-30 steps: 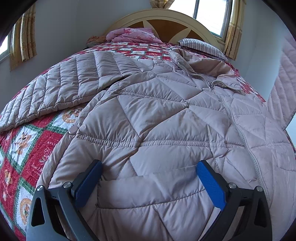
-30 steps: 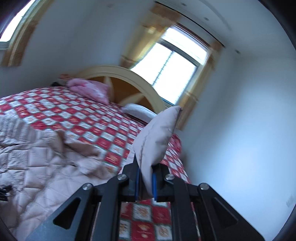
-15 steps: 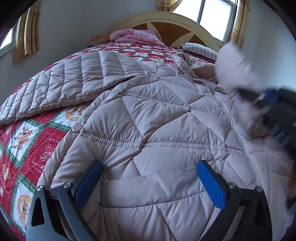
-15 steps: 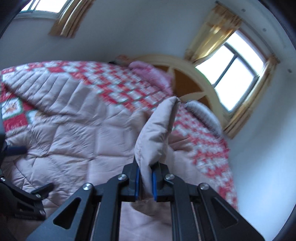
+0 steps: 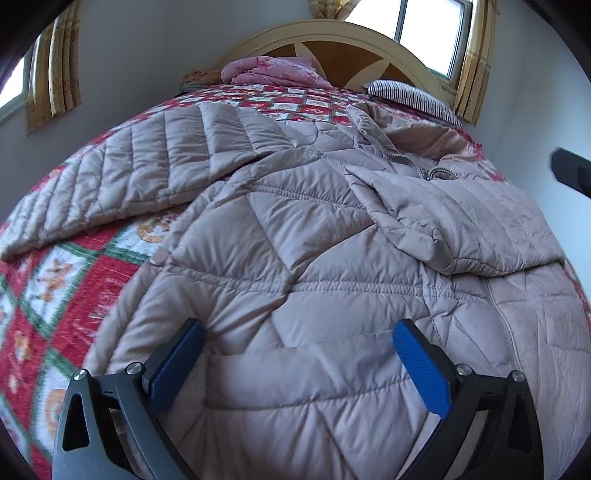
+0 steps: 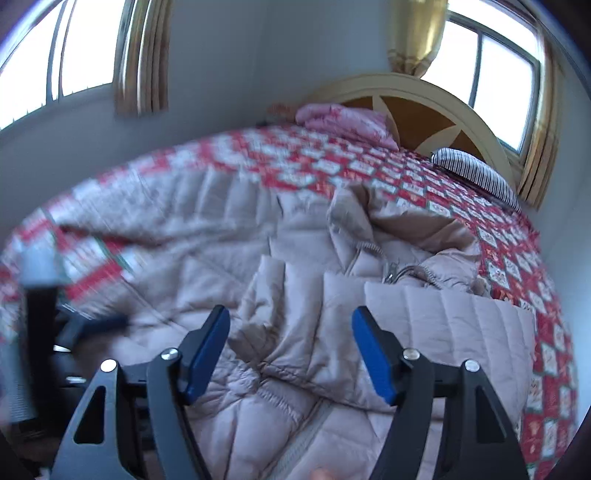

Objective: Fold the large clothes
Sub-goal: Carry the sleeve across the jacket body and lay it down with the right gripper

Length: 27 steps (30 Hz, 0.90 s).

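My left gripper [image 5: 295,363] is spread wide, holding nothing, over the quilted coat's [image 5: 295,258] hem. My right gripper [image 6: 291,350] gapes empty above the folded-in sleeve [image 6: 424,325], apparently clear of it. The coat lies flat on the red patchwork bedspread [image 5: 74,273].

A bed carries a red patchwork quilt [image 5: 62,280] with white squares and green bands; at its head stands a cream arched headboard [image 5: 332,40] with brown panels; a folded pink blanket [image 5: 273,72] lies against the headboard, and a dark striped pillow [image 5: 410,96] sits to its right; 1 window [image 5: 428,29] shows behind the headboard, flanked by yellow curtains [image 5: 474,59]; another window [image 6: 55,62] with a yellow curtain [image 6: 142,59] is set in the side wall.
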Available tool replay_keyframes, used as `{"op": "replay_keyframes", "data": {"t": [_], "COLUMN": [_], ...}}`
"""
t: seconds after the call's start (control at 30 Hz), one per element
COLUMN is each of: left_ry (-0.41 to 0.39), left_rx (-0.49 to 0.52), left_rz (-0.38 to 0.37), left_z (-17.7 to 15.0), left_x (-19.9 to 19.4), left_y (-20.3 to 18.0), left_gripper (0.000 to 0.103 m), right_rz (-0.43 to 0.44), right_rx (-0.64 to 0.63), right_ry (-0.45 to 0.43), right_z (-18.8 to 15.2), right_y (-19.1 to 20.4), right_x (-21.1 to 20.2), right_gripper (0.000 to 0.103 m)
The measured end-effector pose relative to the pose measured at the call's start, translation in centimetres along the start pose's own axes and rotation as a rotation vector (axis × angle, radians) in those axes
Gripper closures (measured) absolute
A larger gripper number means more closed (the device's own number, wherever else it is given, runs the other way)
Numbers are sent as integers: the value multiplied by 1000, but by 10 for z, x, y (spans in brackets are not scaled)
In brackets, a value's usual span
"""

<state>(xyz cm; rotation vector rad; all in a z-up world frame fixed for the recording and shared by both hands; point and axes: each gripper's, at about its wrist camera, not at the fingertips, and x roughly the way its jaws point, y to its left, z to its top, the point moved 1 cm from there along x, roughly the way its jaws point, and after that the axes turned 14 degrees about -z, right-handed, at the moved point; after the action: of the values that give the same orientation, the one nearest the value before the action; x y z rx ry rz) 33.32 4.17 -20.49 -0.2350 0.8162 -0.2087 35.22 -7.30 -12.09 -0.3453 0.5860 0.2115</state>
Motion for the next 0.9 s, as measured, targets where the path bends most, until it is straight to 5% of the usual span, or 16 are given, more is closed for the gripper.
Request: {"op": "replay_keyframes", "data": {"t": [0.13,0.2,0.3,0.43,0.53,0.63,0.77,0.9], "left_ry": [-45,-78,-94,-74,-49,17,40,28], "left_rx": [88,134,194,234,272,268,139,121], "left_rz": [24,7,-68,-78,67,208,116,108], "left_z": [17,35,67,88,82,67,64,61], "left_x": [-40,-57,-65,-21,37,87,95,97], "left_y": [-17,-35,-72,-108,-111,-90,-60,-54], "left_gripper": [1,1,1,1,1,1,1,1], "right_rz": [-137,-240,-367,-335,-372,-325,-210,-310], "right_rx": [58,131,215,155,34,54,204,436], "right_ry": [3,54,214,336,319,319,229,120], "right_z": [0,-10,-35,-67,-73,-72,-64,-40], "right_y": [-44,-77,-115,-94,-59,-59,-96,-168], "right_x": [-14,-1,42,85,93,87,49,35], "right_gripper": [34,47,49,50,51,52,45,41]}}
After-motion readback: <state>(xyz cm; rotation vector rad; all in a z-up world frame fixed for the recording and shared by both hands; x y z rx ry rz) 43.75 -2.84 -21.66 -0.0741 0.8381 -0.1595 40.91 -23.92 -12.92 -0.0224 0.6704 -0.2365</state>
